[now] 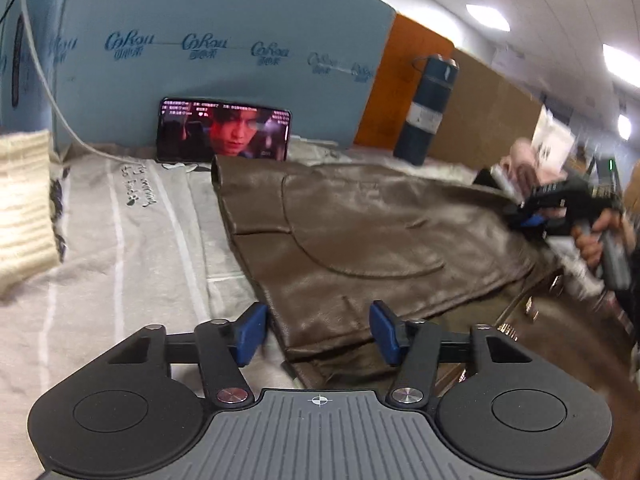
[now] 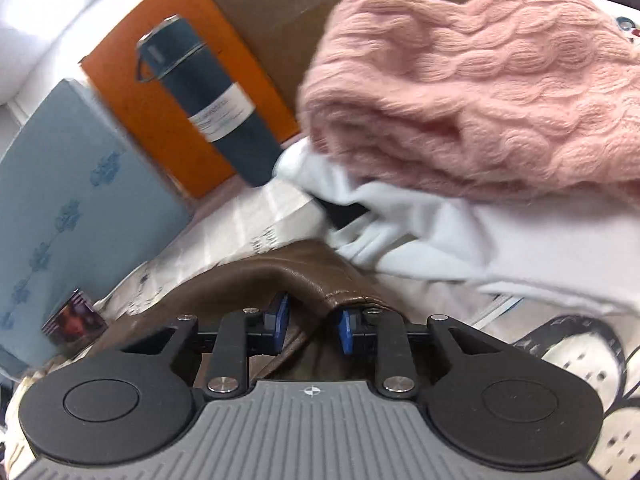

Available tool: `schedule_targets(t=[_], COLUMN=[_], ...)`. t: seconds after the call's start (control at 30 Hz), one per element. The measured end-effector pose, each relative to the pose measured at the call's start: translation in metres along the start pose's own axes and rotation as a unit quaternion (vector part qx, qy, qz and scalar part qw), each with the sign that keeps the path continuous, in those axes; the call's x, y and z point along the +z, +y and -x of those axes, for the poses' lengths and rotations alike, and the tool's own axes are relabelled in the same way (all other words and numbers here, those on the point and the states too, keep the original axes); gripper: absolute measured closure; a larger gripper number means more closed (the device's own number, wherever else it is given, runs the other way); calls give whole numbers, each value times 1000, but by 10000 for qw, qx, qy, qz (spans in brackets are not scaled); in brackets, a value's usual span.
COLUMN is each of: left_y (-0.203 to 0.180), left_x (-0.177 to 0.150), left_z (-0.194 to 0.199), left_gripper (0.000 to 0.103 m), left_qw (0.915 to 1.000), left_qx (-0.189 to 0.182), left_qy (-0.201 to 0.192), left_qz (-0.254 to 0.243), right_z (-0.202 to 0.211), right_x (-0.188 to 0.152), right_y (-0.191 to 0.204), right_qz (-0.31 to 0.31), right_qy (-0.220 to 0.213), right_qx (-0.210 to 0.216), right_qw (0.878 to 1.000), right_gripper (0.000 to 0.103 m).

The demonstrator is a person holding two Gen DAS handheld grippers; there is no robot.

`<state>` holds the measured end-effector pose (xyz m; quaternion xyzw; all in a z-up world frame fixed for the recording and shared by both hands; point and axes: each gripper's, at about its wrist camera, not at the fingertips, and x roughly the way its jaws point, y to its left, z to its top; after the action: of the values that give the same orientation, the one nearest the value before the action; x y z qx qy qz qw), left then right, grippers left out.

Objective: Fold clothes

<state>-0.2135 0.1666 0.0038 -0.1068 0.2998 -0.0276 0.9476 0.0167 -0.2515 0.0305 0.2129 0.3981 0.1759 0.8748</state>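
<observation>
Folding: brown leather jacket [image 1: 360,232], spread flat on the striped sheet [image 1: 132,248] covering the bench; fold looks barely begun.
Left hand-held gripper [image 1: 318,334]: jaws apart, nothing held, hovering over the jacket's near hem at 6 o'clock of the left wrist view.
Right hand-held gripper [image 2: 311,326]: pads pinching a raised ridge of the jacket's edge, at 3 o'clock of the left view.
Risk 1: leather looks slick and stiff; a thin bite on a rolled edge could slip once the flap is swung over.
Risk 2: one-sided pull with the near hem unpinned could drag the whole jacket instead of creasing it.
Risk 3: phone [image 1: 224,130] propped at 11 o'clock against the blue foam board [image 1: 224,20], teal flask [image 1: 430,108] upright at 1 o'clock; a sliding far edge could topple either.
Risk 4: pink cable-knit sweater [image 2: 480,80] and white garment [image 2: 440,232] lie just beside the right grip; could get snagged.
Risk 5: both views are motion-blurred, so the grip depth is uncertain.
</observation>
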Motion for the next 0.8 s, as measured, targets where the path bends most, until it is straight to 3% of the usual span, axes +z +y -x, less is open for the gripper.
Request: schedule_targets(t=[0.07,0.13,0.23,0.33,0.47,0.6,0.7,0.8], left_y=[3,6,7,-1,-13,-21,-28,-29], left_x=[-2,-6,-17,-27,-36,-41,-47,-53], left_z=[11,24,48,59,61,54,58,66], left_gripper=[44,38,26,20,17,17,17,19], left_qw=[9999,9996,9989,9996,9996,9985,9975,9970], left_qx=[-20,-57,-163,-69,-152,-375,-545,-597], left_qy=[-120,-247,-398,-291,-76,127,20,-328], left_qz=[59,118,166,-16,-244,-386,-446,-361], right_z=[2,17,48,82,105,91,79,78], right_x=[-1,-6,-18,-40,-76,-102,-112,-118], right_y=[-7,-8,-6,8,29,46,44,42], right_qz=[-65,81,492,1154,1996,2506,2467,2539], right_qy=[181,176,58,-121,35,385,605,554], right_qx=[132,384,747,1077,1570,1382,1232,1188], right_qw=[9997,9991,9960,9874,9672,9574,9593,9583], right_gripper=[70,42,31,22,17,16,16,19])
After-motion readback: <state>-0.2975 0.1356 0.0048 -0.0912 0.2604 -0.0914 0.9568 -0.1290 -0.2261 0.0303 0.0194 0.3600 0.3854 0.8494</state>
